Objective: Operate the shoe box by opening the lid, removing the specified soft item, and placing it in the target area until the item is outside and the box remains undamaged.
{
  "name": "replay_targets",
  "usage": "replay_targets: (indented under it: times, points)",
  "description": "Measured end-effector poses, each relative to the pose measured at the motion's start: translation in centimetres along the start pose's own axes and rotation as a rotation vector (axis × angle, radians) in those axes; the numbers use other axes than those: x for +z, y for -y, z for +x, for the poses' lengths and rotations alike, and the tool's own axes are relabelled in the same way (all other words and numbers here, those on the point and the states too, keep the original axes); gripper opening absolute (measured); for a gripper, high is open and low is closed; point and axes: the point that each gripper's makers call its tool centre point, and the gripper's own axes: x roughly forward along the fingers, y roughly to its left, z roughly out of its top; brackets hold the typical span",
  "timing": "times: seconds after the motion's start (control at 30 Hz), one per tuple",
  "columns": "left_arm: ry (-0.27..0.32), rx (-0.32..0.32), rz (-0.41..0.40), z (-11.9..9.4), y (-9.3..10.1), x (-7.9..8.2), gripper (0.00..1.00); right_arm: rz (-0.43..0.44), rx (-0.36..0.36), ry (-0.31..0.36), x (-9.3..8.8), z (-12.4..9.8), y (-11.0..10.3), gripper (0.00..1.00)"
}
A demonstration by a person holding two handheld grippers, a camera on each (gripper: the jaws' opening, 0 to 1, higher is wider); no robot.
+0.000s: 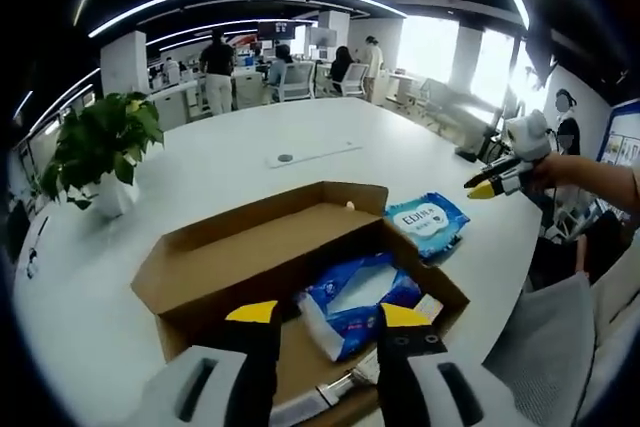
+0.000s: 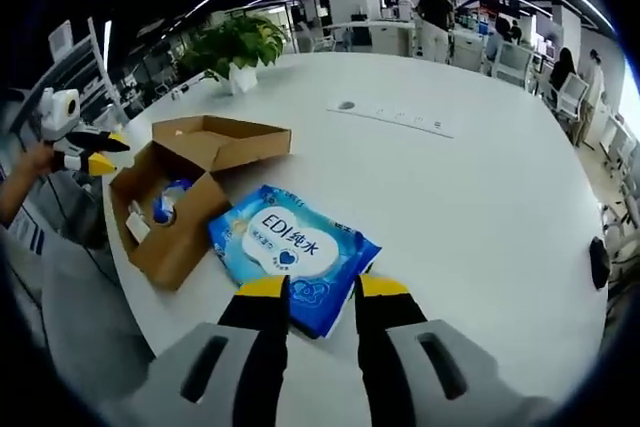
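Open cardboard shoe box [image 1: 300,257] on white table [image 1: 230,162], lid folded back, a blue packet [image 1: 355,302] inside. Blue wet-wipe pack [image 2: 292,252] flat on table just beside box. Right tool [image 2: 324,287] above pack's near edge, jaws parted, grasping nothing. Left tool [image 1: 328,314] over box opening, jaws parted, unloaded. Potted plant [image 1: 100,152] at far table edge.
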Motion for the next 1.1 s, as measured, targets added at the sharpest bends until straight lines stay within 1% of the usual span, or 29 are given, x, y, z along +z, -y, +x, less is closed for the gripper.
replay_targets:
  times: [0.13,0.3,0.5,0.7,0.83,1.0,1.1]
  points:
    - [-0.001,-0.004,-0.001,-0.3,-0.2,-0.4,0.38,-0.069,0.021,-0.002,1.0,-0.4,-1.2,0.27]
    - [-0.009,-0.027,0.016,-0.5,0.0,-0.9,0.38,-0.128,0.048,-0.002,2.0,-0.5,-2.9,0.27]
    - [-0.024,-0.054,0.044,-0.3,0.2,-1.5,0.38,-0.207,0.093,-0.006,3.2,-0.1,-5.2,0.28]
    - [-0.053,-0.093,0.101,0.3,0.6,-2.2,0.35,-0.266,0.136,-0.012,4.0,0.7,-7.4,0.28]
    - [-0.065,-0.146,0.150,0.9,1.3,-2.5,0.35,-0.325,0.168,-0.020,4.3,1.4,-9.1,0.27]
    - [-0.096,-0.175,0.187,2.1,1.4,-3.0,0.34,-0.368,0.199,-0.028,4.7,2.2,-10.7,0.27]
    - [-0.103,-0.191,0.193,2.6,1.4,-2.9,0.33,-0.386,0.213,-0.031,4.9,2.8,-11.4,0.26]
